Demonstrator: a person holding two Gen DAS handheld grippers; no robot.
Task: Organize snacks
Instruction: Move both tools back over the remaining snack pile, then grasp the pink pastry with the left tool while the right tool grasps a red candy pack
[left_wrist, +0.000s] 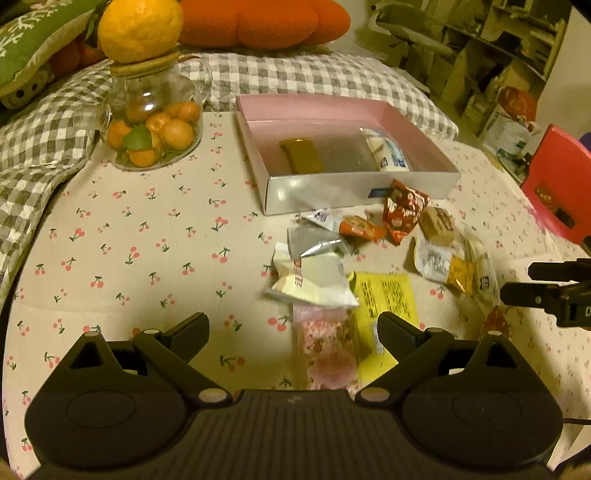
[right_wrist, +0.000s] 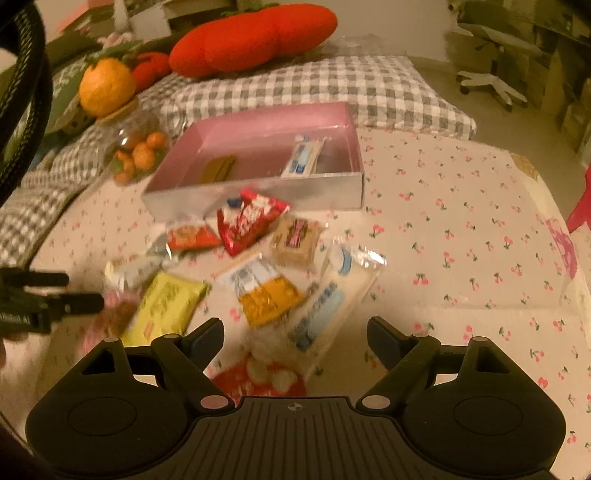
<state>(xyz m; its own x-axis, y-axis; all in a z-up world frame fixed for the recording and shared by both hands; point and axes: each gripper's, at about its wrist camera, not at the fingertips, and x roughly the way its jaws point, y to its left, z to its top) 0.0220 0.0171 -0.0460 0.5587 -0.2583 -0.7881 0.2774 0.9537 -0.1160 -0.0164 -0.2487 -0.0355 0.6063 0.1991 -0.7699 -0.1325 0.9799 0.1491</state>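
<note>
- Step in hand, as I judge it: reaching down for the next snack; most of the pile still lies loose on the tabletop, in front of the box.
- The box holds only two packets: a gold bar and a white-and-blue packet.
- The left gripper stands wide open and empty, with a pink packet between and below its jaws, and a yellow packet just beside it.
- The right gripper is also wide open, holding nothing, above a long white-blue packet and a red packet near its base.
- Next move, in my view: each gripper lowers onto one packet only, closes across its narrow width, then lifts clear of the neighbours that touch it and carries it over the near wall of the box.
</note>
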